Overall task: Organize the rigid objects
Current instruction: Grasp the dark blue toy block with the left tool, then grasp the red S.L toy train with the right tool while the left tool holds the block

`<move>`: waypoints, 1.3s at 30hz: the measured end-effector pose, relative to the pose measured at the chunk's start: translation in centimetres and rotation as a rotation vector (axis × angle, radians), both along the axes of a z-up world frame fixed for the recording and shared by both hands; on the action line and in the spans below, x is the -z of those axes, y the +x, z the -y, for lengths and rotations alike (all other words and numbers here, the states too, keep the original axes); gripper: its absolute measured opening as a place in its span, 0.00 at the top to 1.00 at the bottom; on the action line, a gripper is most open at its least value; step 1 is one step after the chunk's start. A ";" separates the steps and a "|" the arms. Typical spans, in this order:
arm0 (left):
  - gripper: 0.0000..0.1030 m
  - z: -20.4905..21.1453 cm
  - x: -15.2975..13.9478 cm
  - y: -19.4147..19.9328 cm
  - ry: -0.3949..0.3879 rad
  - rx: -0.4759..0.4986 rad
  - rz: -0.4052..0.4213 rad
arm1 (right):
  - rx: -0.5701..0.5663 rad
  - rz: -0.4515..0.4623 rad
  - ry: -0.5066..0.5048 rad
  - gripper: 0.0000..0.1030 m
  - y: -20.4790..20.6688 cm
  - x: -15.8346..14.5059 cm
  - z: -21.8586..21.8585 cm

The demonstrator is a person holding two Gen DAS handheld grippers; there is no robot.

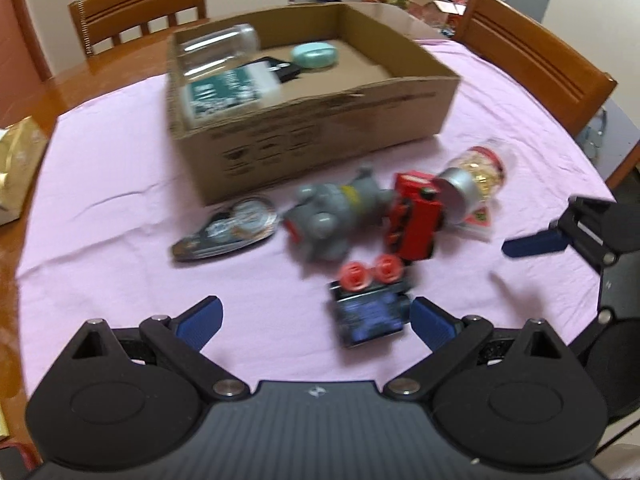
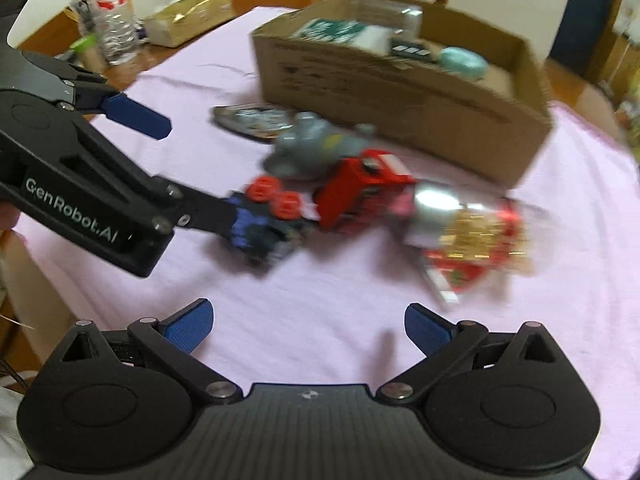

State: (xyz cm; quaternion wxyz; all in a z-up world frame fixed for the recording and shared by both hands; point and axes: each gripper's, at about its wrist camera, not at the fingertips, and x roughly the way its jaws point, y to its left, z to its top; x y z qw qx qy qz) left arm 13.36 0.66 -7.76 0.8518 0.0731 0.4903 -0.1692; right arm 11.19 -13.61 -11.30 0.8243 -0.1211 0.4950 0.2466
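reaching in with your left gripper (image 1: pixel 316 316), jaws spread wide, you have one pad just beside the small dark toy block (image 1: pixel 370 312) with two red wheels, near the toy pile in front of the cardboard box (image 1: pixel 320 136). it looks light, stiff and boxy; pinch its flat sides. your right gripper (image 2: pixel 308 324) hangs wide, holding nothing.

2 low wrist views — shared toys (image 1: pixel 352 216)

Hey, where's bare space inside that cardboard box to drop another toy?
The cardboard box is free along its right half, right of the mint case. Its left side is crowded: clear jar, green-and-white pack and a dark item bunch there.
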 end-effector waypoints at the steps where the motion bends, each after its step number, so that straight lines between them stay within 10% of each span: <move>1: 0.03 0.4 0.2 0.0 0.001 -0.002 0.001 | 0.002 0.019 -0.018 0.00 -0.1 -0.1 0.5; 6: 0.09 2.3 1.4 0.1 0.024 -0.053 -0.013 | -0.019 0.057 -0.080 0.00 0.3 -0.2 3.0; 13: 0.52 3.8 2.6 0.5 0.020 -0.124 -0.076 | -0.043 0.053 -0.061 0.00 1.0 0.0 5.2; 32: 0.52 -1.1 2.5 -3.2 0.062 -0.105 -0.056 | -0.248 0.049 -0.041 0.01 0.2 -0.4 1.7; 39: 0.51 -1.0 2.8 -3.2 0.073 -0.086 -0.045 | -0.398 0.140 -0.069 0.17 1.0 0.3 -3.1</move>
